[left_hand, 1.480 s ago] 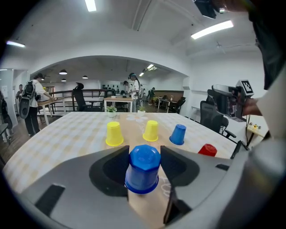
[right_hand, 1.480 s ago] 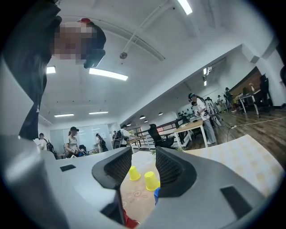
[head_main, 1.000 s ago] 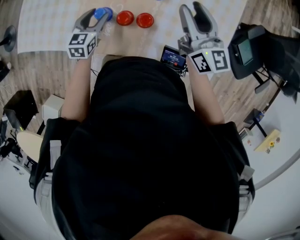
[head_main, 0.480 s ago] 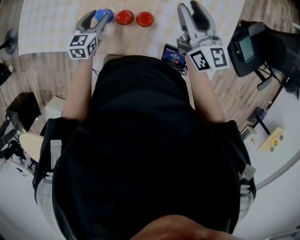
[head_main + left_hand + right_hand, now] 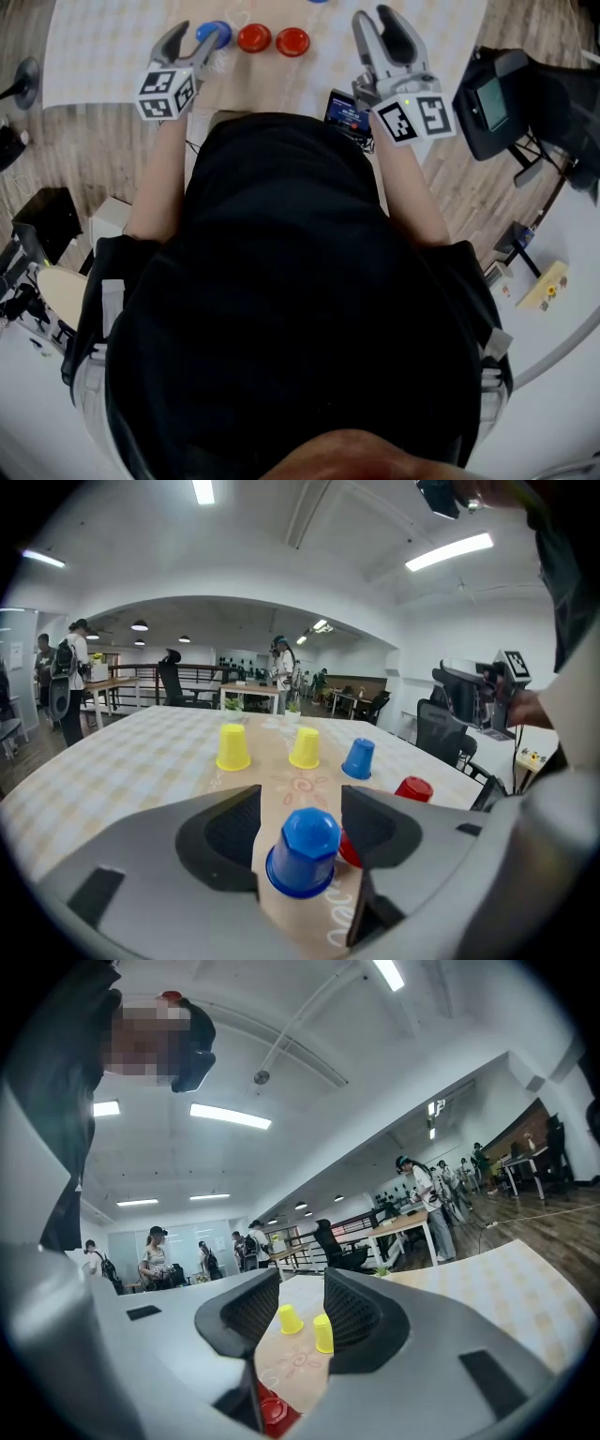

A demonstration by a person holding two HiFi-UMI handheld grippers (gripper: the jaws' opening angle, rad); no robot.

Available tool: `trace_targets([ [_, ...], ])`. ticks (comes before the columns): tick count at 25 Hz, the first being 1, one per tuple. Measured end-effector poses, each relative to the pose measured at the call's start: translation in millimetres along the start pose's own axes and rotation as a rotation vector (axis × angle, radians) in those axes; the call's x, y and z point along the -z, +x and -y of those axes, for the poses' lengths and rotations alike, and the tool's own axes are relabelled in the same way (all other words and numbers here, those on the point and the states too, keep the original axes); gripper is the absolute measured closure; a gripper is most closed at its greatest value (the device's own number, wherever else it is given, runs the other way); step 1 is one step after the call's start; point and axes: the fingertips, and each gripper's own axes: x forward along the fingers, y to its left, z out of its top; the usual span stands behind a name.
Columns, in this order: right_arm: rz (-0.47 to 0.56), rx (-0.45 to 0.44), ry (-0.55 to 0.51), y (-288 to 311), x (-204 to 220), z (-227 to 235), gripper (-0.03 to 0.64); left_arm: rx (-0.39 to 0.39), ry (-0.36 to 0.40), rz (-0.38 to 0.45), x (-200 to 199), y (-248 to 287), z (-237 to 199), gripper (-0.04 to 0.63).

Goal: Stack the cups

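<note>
Left claw [image 5: 300, 797] opening, blue cup [image 5: 302, 853] between, mouth down

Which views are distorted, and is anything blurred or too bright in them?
Head view: edges bend outward, the dark torso fills the middle, the table is bright. Left gripper view: fisheye, black corners; near blue cup sharp; ceiling lamp glares. Right gripper view: same fisheye; mosaic patch top left.
</note>
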Motion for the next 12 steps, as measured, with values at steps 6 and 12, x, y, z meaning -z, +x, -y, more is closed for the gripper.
trace_targets([
  [6,0.022,-0.012,-0.035,-5,-12,-6,0.457,-0.041,0.015,0.216,-79,-44,-8,0.344],
  [12,0.027,-0.021,-0.12,-10,-21,-11,0.457,-0.056,0.058,0.392,-138,-93,11,0.344],
])
